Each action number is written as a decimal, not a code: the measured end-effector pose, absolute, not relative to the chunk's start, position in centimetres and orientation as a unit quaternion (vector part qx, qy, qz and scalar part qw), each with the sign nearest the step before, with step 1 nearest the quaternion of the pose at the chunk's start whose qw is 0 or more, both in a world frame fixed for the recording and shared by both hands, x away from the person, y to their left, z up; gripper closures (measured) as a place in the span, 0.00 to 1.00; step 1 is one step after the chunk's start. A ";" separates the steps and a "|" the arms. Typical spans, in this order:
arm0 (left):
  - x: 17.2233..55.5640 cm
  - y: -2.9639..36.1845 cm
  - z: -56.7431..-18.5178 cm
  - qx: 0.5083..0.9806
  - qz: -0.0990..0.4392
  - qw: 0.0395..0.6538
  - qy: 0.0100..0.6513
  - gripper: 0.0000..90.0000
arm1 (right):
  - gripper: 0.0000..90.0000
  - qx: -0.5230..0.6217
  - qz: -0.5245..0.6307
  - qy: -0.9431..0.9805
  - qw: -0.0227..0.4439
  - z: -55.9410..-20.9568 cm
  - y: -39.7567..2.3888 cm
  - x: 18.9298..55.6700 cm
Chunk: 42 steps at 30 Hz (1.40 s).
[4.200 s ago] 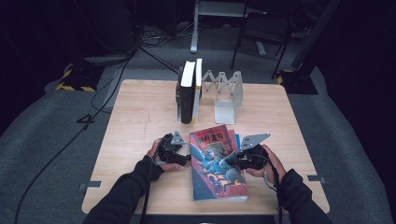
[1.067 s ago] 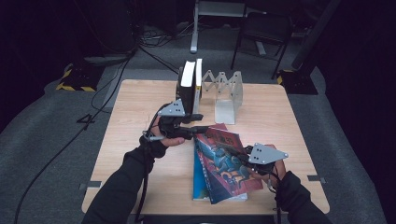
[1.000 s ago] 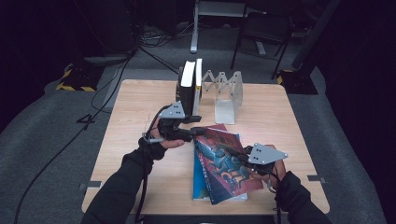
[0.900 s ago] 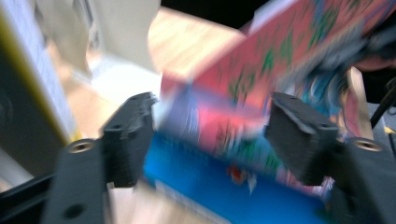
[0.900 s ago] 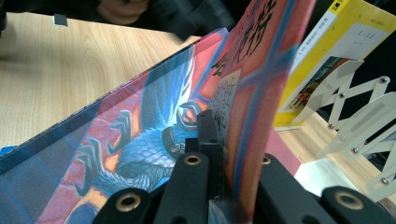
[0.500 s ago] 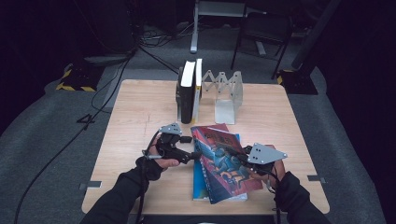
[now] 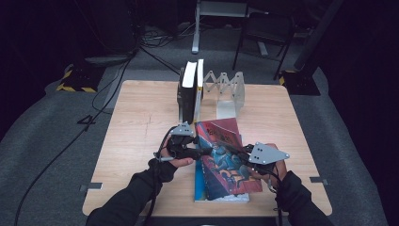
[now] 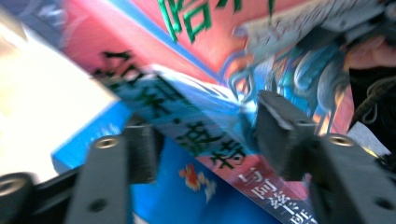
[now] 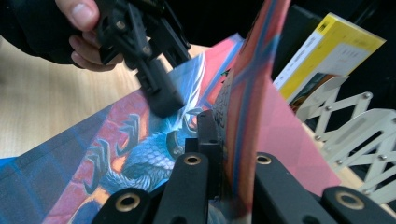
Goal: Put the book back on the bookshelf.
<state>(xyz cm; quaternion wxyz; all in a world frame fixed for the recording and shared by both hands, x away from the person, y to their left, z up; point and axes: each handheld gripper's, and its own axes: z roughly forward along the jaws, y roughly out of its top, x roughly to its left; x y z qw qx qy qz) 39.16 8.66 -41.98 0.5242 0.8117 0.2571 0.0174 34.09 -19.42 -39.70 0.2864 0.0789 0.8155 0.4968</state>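
A thick book with a red and blue dragon cover (image 7: 225, 153) sits tilted on a flat blue book (image 7: 221, 197) at the table's front middle. My left gripper (image 7: 204, 151) is at its left edge. In the left gripper view the jaws (image 8: 210, 140) straddle the spine (image 8: 205, 140), one pad below it and one on the cover. They have just been closing and press on it. My right gripper (image 7: 245, 164) holds the right side. In the right gripper view its jaws (image 9: 229, 154) are shut on the thin raised cover (image 9: 252, 93), with the left gripper (image 9: 154, 88) beyond.
Upright black and yellow books (image 7: 190, 92) stand in a white folding rack (image 7: 230, 92) at the far middle of the wooden table (image 7: 136, 122). Dark floor with cables and chair legs surrounds the table.
My left gripper came down from the book's far end near the rack to its left edge, opened wide on the way and then narrowed. The right gripper kept still.
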 end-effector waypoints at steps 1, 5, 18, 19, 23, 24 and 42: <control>38.9 8.5 -41.5 0.813 0.036 0.524 0.249 0.57 | 0.99 0.081 0.500 0.813 0.288 -39.6 -19.5 34.1; 38.6 8.3 -39.8 0.802 0.073 0.544 0.236 0.65 | 0.97 0.084 0.518 0.799 0.294 -38.7 -19.8 34.2; 36.2 8.6 -37.6 0.793 0.165 0.570 0.141 0.74 | 0.84 0.096 0.537 0.781 0.304 -37.8 -21.1 34.3; 36.0 8.6 -37.6 0.792 0.167 0.571 0.138 0.74 | 0.81 0.099 0.537 0.781 0.303 -37.9 -21.2 34.2; 35.6 8.9 -37.7 0.793 0.164 0.573 0.130 0.75 | 0.73 0.115 0.540 0.775 0.307 -38.1 -22.1 34.0; 35.4 9.1 -37.7 0.792 0.164 0.574 0.126 0.75 | 0.70 0.124 0.541 0.773 0.308 -38.3 -22.6 34.0; 33.5 10.3 -38.2 0.796 0.129 0.586 0.081 0.78 | 0.48 0.166 0.545 0.773 0.279 -38.8 -24.3 33.9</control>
